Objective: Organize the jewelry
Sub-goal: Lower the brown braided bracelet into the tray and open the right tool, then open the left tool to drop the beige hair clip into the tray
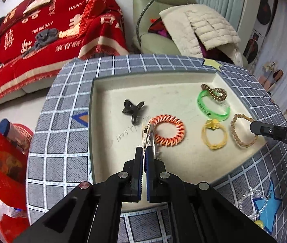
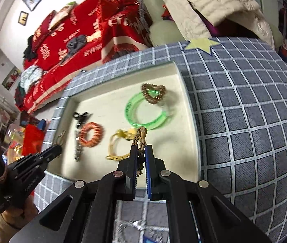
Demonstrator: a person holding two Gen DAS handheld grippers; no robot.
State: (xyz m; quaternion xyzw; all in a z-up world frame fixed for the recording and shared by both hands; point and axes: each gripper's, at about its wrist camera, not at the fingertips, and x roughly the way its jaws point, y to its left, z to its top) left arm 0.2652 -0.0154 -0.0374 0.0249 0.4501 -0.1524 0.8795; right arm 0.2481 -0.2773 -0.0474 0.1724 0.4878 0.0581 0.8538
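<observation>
1. Holding a slim silver hair clip [image 1: 149,135] in my left gripper [image 1: 144,151], I have its jaws pressed almost together on the clip's near end; the clip's far end lies against the orange-and-white coiled hair tie [image 1: 168,130].
2. My right gripper [image 2: 141,154] is closed on the tan braided band [image 2: 140,139], which runs up between the jaws and sticks out past the tips over the tray [image 2: 192,133].
3. In the left wrist view, that same band [image 1: 242,130] shows as a loop at the tray's right side, with my right tongs reaching in from the edge of the picture to meet it.
4. The shallow cream tray [image 1: 113,158] sits on a grey cloth with a white grid [image 1: 58,141].
5. Lying in the tray: a black claw clip [image 1: 133,109] toward the left, the coiled hair tie in the middle, and a yellow elastic with a small charm [image 1: 214,135] just beside it.
6. Farther back sits a green translucent bangle [image 1: 214,106], and a brown coiled hair tie [image 1: 214,94] rests on its far rim.
7. From the right wrist view, the yellow elastic [image 2: 117,143] lies just left of my jaws, and the bangle [image 2: 143,111] just beyond the braided band's tip.
</observation>
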